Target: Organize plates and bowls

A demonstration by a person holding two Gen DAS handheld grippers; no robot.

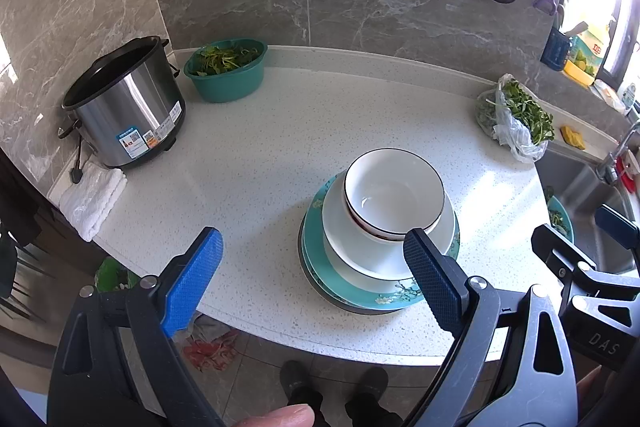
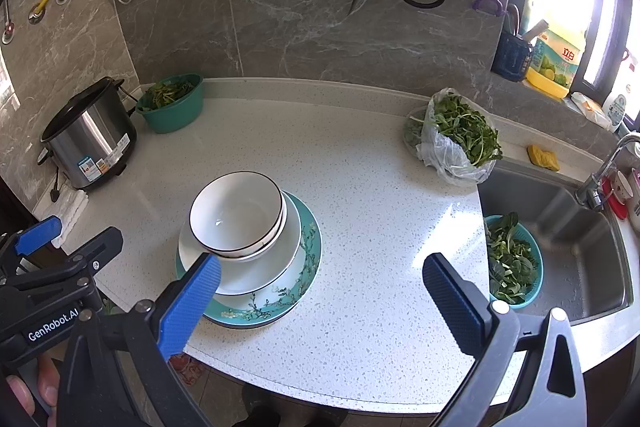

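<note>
A stack of dishes stands near the front edge of the white counter (image 1: 260, 155). At the bottom is a teal flowered plate (image 1: 360, 297), on it a white plate (image 1: 352, 251), on top two nested white bowls with dark rims (image 1: 394, 193). The stack also shows in the right wrist view: teal plate (image 2: 280, 301), white plate (image 2: 256, 275), bowls (image 2: 236, 213). My left gripper (image 1: 314, 247) is open and empty, above the counter's front edge just left of the stack. My right gripper (image 2: 320, 275) is open and empty, to the right of the stack.
A steel cooker pot (image 1: 124, 107) and a folded white cloth (image 1: 92, 199) sit at the left. A teal basin of greens (image 1: 226, 69) is at the back. A bag of greens (image 2: 456, 135) lies near the sink (image 2: 568, 247), which holds a blue colander (image 2: 514, 263).
</note>
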